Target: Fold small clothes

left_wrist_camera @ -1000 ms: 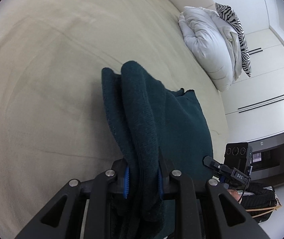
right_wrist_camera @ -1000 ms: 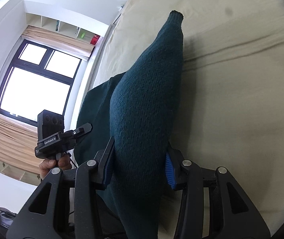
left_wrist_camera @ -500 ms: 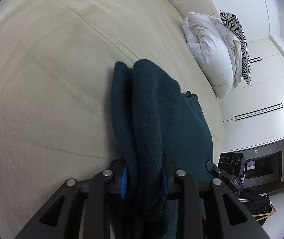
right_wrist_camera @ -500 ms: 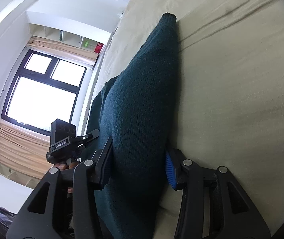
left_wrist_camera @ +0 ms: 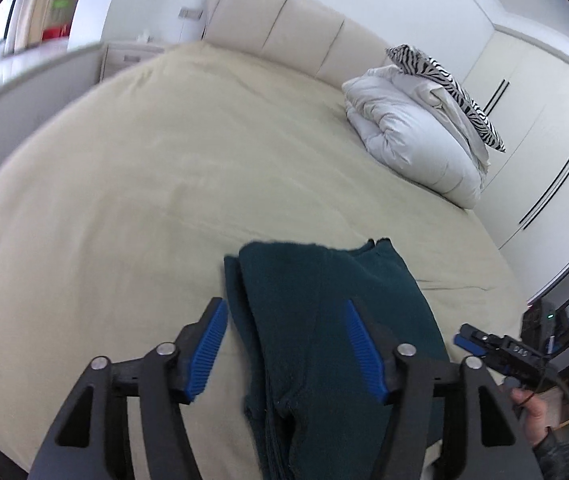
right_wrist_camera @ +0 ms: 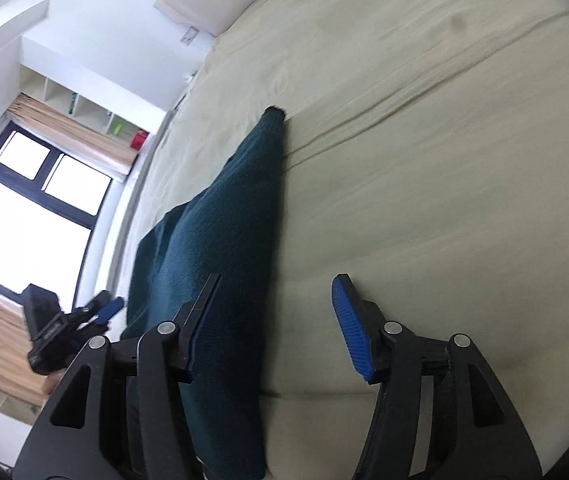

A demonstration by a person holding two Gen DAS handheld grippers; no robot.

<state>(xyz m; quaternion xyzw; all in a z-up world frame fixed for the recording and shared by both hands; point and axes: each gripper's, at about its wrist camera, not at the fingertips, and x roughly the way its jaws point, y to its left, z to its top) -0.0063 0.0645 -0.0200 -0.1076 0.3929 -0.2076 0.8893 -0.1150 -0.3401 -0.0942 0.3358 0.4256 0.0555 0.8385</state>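
I hold my left gripper point(left_wrist_camera: 284, 354) and right gripper point(right_wrist_camera: 274, 326) wide open, gripping nothing — the dark green sweater point(left_wrist_camera: 332, 340) lies folded near the bed's point(left_wrist_camera: 164, 168) front edge — it can rest flat.

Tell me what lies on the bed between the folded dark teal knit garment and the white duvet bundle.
Only bare beige bedsheet, lightly creased. The left wrist view shows the stretch from the dark teal knit garment to the white duvet bundle.

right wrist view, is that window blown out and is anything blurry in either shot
Right wrist view: the window is overexposed to plain white, and the other tool is motion-smeared. Left wrist view: the left edge is blurred; the teal sweater stays fairly sharp.
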